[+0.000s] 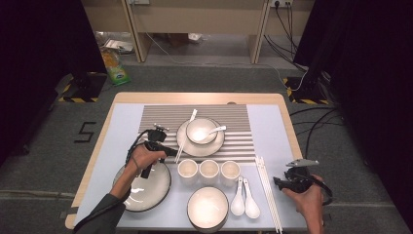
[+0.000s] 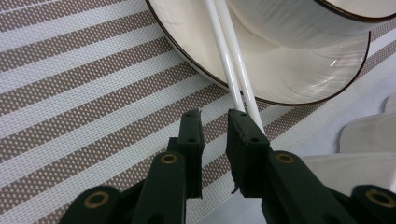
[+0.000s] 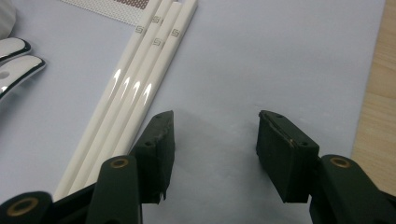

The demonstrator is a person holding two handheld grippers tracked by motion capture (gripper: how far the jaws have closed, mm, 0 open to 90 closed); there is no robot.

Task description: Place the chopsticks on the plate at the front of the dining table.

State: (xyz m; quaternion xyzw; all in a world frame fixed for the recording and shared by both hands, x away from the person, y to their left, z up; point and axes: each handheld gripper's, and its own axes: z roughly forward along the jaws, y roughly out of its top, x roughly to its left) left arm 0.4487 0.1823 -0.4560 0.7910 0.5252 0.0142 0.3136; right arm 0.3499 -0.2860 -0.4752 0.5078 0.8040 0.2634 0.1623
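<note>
Left gripper point(image 2: 214, 122): jaws parted slightly, nothing between; white chopsticks point(image 2: 231, 65) just beside right pad, propped on plate point(image 2: 299, 84) rim, tips on striped mat point(image 2: 84, 93).
Right gripper point(image 3: 215, 135): jaws wide, empty, beside spare chopsticks point(image 3: 133, 88).
Risk: nudge rolls pair off rim, or knocks bowl point(image 1: 201, 130).

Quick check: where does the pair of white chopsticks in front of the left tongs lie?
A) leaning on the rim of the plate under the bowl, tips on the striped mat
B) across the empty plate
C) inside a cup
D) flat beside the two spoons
A: in the left gripper view the chopsticks cross the plate rim, ends down on the striped mat.
</note>
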